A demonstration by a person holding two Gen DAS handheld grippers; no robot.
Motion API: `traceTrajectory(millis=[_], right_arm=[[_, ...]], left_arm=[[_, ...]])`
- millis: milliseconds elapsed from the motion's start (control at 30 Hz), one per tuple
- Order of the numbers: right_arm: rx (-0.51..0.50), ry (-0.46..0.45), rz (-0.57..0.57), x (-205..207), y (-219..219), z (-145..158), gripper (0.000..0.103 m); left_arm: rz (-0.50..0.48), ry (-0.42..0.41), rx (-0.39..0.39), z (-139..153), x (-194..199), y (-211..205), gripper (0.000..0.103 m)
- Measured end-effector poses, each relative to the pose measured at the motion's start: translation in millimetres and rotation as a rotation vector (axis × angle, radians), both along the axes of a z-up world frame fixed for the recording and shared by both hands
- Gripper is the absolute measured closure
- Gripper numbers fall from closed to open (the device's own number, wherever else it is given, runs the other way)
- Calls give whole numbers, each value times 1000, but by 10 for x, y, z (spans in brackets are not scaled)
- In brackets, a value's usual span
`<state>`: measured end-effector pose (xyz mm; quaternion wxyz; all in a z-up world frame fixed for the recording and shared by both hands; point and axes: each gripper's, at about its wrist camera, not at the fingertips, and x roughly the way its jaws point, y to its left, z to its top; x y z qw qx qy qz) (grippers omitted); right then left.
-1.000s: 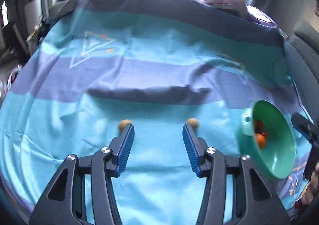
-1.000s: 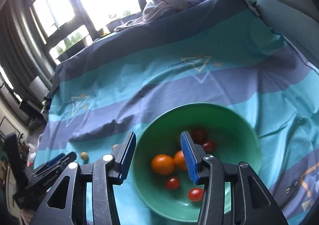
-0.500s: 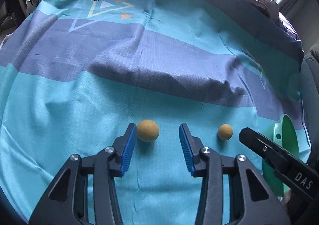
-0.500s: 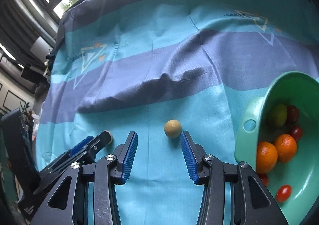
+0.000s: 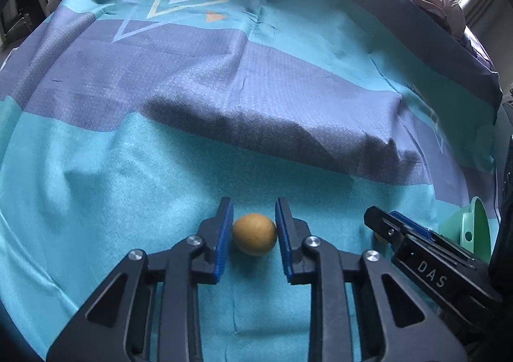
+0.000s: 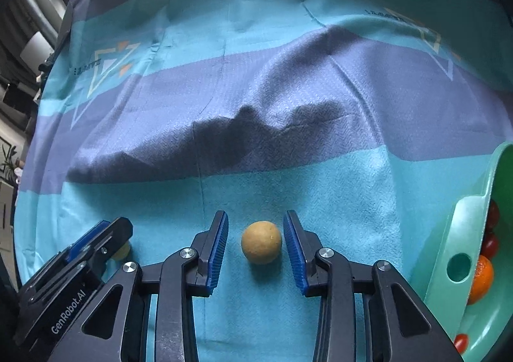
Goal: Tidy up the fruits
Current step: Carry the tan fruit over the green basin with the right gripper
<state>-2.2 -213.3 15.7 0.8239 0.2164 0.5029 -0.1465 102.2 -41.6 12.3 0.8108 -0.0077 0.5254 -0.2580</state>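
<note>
Left tongs (image 5: 253,230) pinched onto a tan round fruit (image 5: 254,234) lying on the striped teal cloth (image 5: 160,169). Right tongs (image 6: 256,240), just closing, straddle a second tan fruit (image 6: 261,242); pads not quite touching it. Green bowl (image 6: 461,233) right of that fruit holds oranges (image 6: 481,278) and red tomatoes (image 6: 490,245). Beyond, a dark fold crosses the cloth

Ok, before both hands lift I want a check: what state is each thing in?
left gripper: shut on left tan fruit.
right gripper: open, jaws have just been closing, pads off right tan fruit.
left tan fruit: gripped.
right tan fruit: loose between the jaws.
green bowl: holds tangerine and cherry tomatoes.
</note>
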Motion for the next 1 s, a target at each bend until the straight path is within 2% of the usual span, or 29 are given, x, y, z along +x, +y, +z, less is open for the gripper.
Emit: traceTrajectory(millis=[100, 233, 367, 567, 733, 867, 1000], right_arm=[[-41, -6, 1, 0, 12, 1, 76], [-54, -27, 16, -64, 35, 24, 76], [-48, -79, 8, -185, 40, 203, 76], [-60, -233, -24, -683, -24, 715, 76], [-49, -354, -69, -1276, -171, 1018, 76], [-95, -409, -121, -1536, -346, 1133, 76], [-103, -423, -190, -1699, -625, 1110, 76]], left_arm=[[0, -7, 1, 4, -8, -5, 76], [1, -37, 1, 87, -67, 9, 76], [-18, -120, -27, 355, -238, 30, 76], [-81, -252, -88, 808, -644, 42, 76], [-157, -314, -143, 1076, -1007, -57, 76], [-228, -371, -163, 1223, -1333, -308, 76], [-308, -385, -172, 1287, -1621, -614, 76]])
